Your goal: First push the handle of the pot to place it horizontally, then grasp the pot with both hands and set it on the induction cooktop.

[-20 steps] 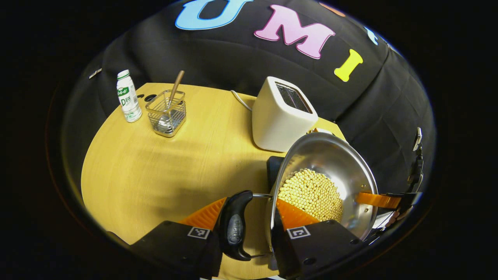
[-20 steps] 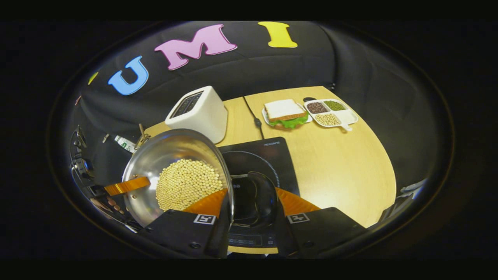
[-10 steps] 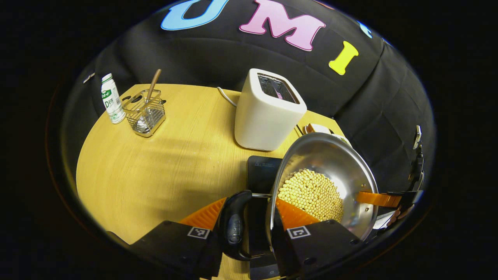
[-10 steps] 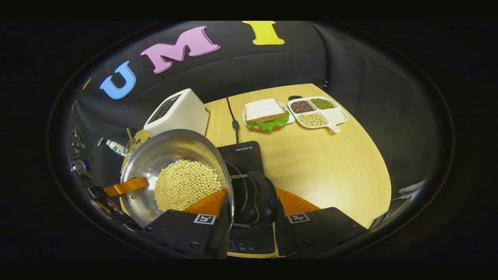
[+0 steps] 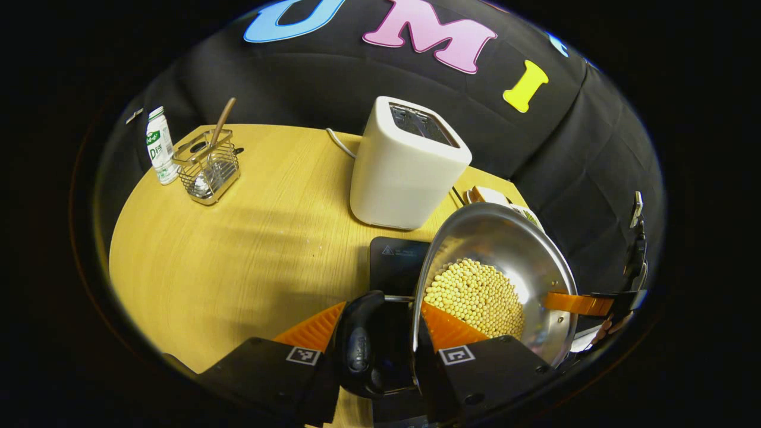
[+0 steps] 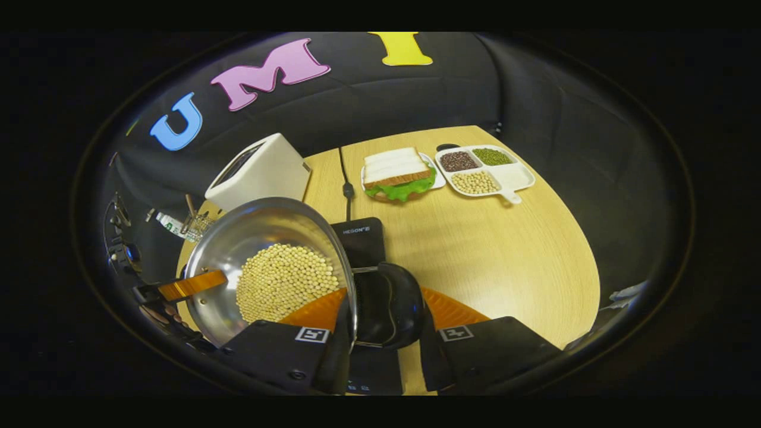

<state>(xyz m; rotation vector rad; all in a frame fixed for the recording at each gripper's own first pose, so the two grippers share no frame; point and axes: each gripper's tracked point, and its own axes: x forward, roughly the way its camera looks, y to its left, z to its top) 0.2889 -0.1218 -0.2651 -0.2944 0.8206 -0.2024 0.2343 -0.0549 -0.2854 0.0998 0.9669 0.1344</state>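
Ahead-right of the left jaws, in the left gripper view: round steel pot holding pale soybeans. Beyond its rim, white box toaster; beneath, flat black induction cooktop. Far ahead-left, wire utensil basket beside white plastic bottle.

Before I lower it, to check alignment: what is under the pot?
The black induction cooktop lies beneath the pot; the pot's bowl and soybeans cover most of it, so its centring cannot be seen.
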